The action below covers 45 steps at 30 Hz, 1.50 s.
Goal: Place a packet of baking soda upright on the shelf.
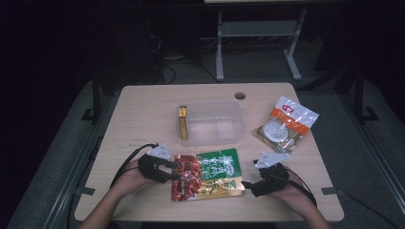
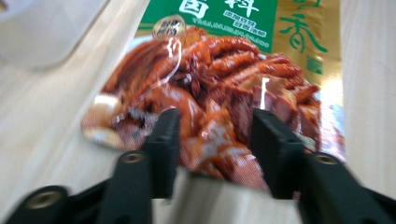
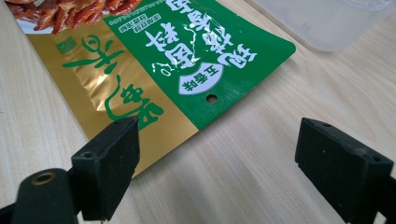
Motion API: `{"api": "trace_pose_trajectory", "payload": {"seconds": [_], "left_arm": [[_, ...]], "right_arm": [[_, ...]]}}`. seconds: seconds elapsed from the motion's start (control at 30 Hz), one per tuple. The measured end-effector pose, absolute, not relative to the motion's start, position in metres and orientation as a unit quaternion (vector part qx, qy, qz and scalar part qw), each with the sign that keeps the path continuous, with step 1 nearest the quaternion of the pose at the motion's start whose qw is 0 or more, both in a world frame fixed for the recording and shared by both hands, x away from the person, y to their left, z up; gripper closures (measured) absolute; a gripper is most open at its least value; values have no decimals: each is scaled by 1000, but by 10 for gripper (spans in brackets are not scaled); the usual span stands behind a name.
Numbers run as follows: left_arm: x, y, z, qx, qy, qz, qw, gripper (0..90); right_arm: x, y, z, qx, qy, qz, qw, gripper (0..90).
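A flat snack pouch (image 1: 212, 174), green and gold with a red food picture, lies near the table's front edge. My left gripper (image 1: 176, 171) is at its red left end. In the left gripper view the left gripper (image 2: 217, 123) is open, and the pouch's (image 2: 219, 70) red end reaches in between the two jaws. My right gripper (image 1: 246, 184) stands at the pouch's right end. It (image 3: 217, 130) is wide open, its left jaw beside the gold corner of the pouch (image 3: 154, 60), with bare table between the jaws.
A clear plastic container (image 1: 212, 124) stands behind the pouch, with a yellow and red box (image 1: 182, 122) upright at its left wall. An orange and white packet (image 1: 285, 125) lies at the right. A cable hole (image 1: 240, 95) is near the table's far edge.
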<state>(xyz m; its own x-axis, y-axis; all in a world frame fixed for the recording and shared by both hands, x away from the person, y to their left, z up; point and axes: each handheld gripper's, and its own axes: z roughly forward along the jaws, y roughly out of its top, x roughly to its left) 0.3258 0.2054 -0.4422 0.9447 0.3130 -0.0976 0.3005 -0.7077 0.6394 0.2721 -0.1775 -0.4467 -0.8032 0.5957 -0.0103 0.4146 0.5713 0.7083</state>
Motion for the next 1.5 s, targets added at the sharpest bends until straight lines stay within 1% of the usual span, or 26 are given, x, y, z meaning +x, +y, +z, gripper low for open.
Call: {"api": "trace_pose_trajectory", "payload": {"seconds": [0.2, 0.27, 0.3, 0.33, 0.43, 0.6, 0.9, 1.03, 1.17, 1.5], "left_arm": [[340, 188, -443, 921, 141, 14, 363, 279], [346, 182, -445, 922, 138, 8, 363, 264], [350, 179, -446, 922, 135, 10, 362, 232], [352, 177, -447, 923, 133, 5, 360, 222], [359, 168, -451, 923, 127, -1, 364, 193], [367, 157, -459, 929, 113, -4, 354, 154], [374, 160, -465, 927, 119, -6, 356, 134], [374, 161, -467, 926, 119, -17, 359, 131], [373, 161, -468, 926, 116, -13, 359, 129], [365, 162, -469, 926, 106, -7, 362, 154]], "right_arm": [[272, -178, -447, 290, 876, 364, 125, 137], [272, -178, -447, 291, 876, 364, 125, 137], [272, -178, -447, 290, 876, 363, 125, 137], [272, -178, -447, 290, 877, 364, 125, 137], [272, -179, -447, 289, 876, 365, 124, 137], [272, -180, -447, 292, 875, 366, 122, 137], [272, -179, -447, 290, 877, 365, 119, 137], [272, -178, -447, 287, 878, 365, 118, 137], [272, -179, -447, 289, 877, 366, 117, 137], [272, -177, -448, 285, 880, 363, 116, 137]]}}
